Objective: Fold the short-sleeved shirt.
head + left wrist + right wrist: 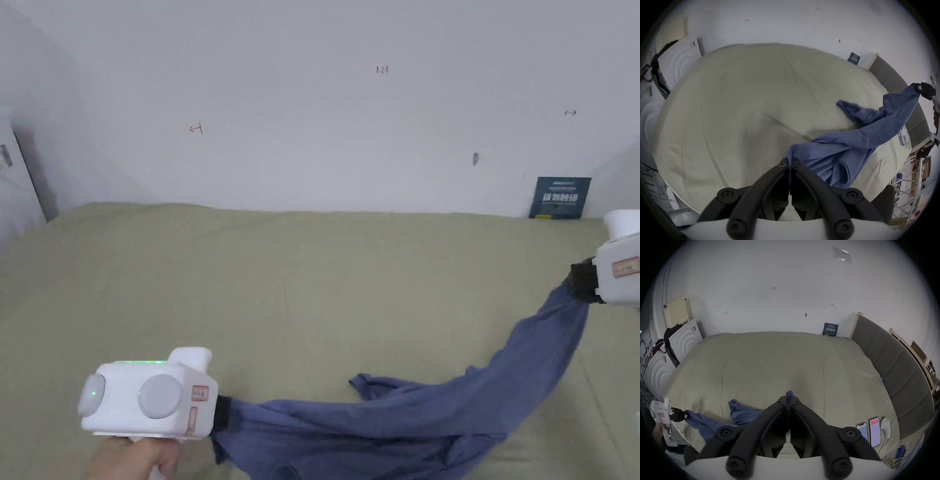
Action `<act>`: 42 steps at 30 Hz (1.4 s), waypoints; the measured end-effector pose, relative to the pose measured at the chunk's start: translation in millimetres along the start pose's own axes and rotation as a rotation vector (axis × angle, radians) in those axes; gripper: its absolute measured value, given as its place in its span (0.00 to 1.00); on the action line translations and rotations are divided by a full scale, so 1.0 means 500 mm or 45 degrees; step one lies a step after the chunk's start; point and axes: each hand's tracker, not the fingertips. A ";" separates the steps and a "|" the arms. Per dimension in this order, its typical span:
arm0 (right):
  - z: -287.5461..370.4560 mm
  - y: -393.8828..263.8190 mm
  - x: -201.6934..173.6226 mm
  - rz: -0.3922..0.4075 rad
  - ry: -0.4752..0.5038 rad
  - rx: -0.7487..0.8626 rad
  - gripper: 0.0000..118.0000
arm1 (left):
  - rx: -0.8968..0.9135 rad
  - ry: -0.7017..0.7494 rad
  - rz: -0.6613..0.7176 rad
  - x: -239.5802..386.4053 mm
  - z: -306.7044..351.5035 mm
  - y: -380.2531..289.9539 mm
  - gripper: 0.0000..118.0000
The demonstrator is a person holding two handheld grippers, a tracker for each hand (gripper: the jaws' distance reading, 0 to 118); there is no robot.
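The blue short-sleeved shirt (437, 419) hangs in a long twisted band between the two claws, its middle sagging onto the bed (300, 281) and one loose flap, maybe a sleeve, lying just beyond the sag on the sheet. Left claw (789, 164) has both jaws pinched together on one end of the cloth, low and close to the person, with the fabric bunching away to its right. Right claw (790, 400) is clamped on the other end, a small tuft of blue poking out past the closed tips, and in the head view it sits higher and farther off than the left one. That spread reads as a stretch-out: hold two ends apart and let the weight pull the bundle open before laying it flat. It isn't flat yet; the shirt is roped and creased, so I'd judge the folding proper has not begun. Which parts of the shirt the claws hold, hem or shoulder, I can't tell. Out past the right claw, on its right, two phones (869, 430) and a small white device (886, 427) lie on the bed by the grey headboard (899, 378), well apart from the cloth.
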 end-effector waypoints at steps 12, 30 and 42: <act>0.290 0.078 0.104 -0.113 -0.087 0.366 0.02 | 0.517 0.158 -0.026 0.025 0.393 0.201 0.00; 0.445 0.210 0.059 -0.066 -0.129 0.577 0.02 | 0.756 0.281 0.009 0.035 0.572 0.381 0.00; 0.365 0.367 0.070 -0.047 -0.197 0.588 0.02 | 0.771 0.325 0.002 0.074 0.533 0.537 0.00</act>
